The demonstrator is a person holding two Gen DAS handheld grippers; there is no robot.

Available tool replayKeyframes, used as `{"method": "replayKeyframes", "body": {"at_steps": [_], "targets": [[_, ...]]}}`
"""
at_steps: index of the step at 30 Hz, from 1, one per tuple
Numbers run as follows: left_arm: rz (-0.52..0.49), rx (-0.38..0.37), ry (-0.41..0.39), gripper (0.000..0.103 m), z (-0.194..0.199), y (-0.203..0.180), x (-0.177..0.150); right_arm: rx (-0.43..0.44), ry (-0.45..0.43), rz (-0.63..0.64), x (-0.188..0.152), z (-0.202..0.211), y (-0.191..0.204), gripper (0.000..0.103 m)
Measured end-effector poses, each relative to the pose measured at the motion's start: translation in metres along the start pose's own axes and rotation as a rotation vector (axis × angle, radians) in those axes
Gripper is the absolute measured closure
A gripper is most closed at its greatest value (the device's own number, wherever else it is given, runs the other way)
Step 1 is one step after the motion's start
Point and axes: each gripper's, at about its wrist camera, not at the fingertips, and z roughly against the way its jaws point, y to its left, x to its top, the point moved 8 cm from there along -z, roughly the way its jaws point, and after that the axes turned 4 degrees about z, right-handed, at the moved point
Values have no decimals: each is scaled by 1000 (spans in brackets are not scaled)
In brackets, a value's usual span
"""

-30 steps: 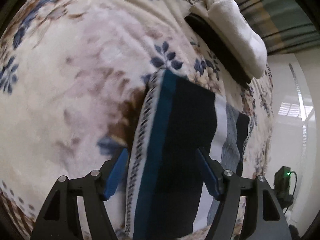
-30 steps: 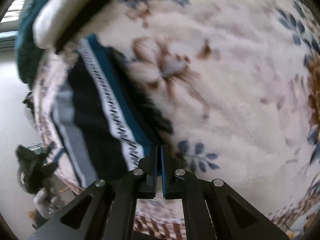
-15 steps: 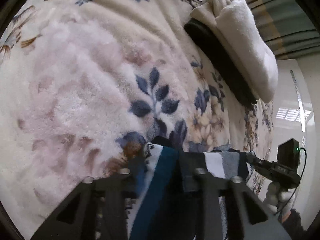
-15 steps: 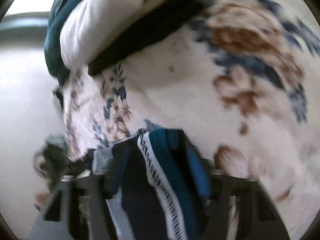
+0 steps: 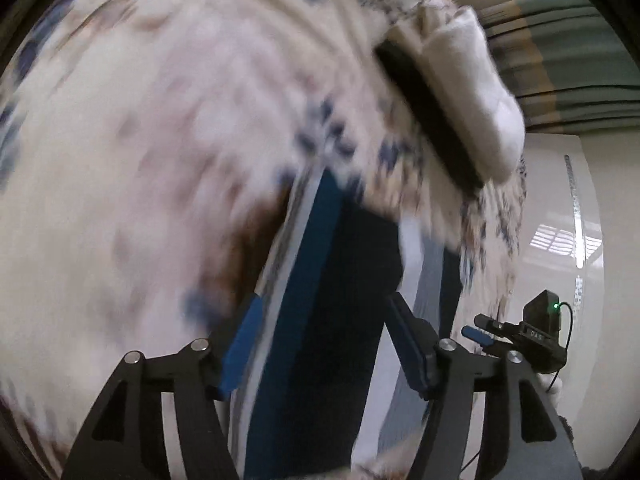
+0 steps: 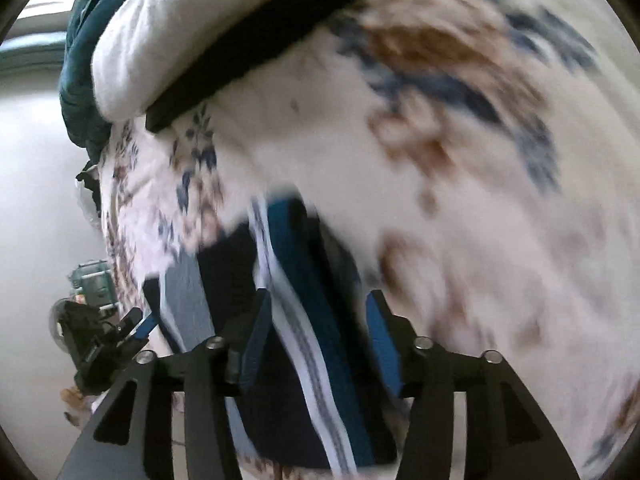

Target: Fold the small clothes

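A folded striped garment (image 5: 320, 320) in navy, blue, white and grey is lying on a floral fleece blanket (image 5: 140, 180), near its edge. The left claw (image 5: 324, 344) is standing wide open, its blue pads straddling the garment's width. The right claw (image 6: 316, 340) is also gaping wide, its fingers flanking the garment's patterned white band. Further back, a white cloth (image 6: 168, 24) and a black one (image 6: 248, 48) are sitting stacked on the blanket. Both views are blurring.
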Motion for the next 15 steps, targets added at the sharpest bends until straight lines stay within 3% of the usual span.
{"method": "replayKeyframes", "body": {"at_steps": [3, 7, 9, 15], "targets": [[153, -8, 90, 42, -8, 25, -49, 0, 66, -80, -58, -4, -26, 27], [268, 11, 104, 42, -23, 41, -75, 70, 132, -192, -104, -31, -38, 29], [257, 37, 62, 42, -21, 38, -73, 113, 81, -259, -112, -34, -39, 91], [213, 47, 41, 42, -18, 27, -65, 36, -7, -243, -122, -4, -34, 93]]}}
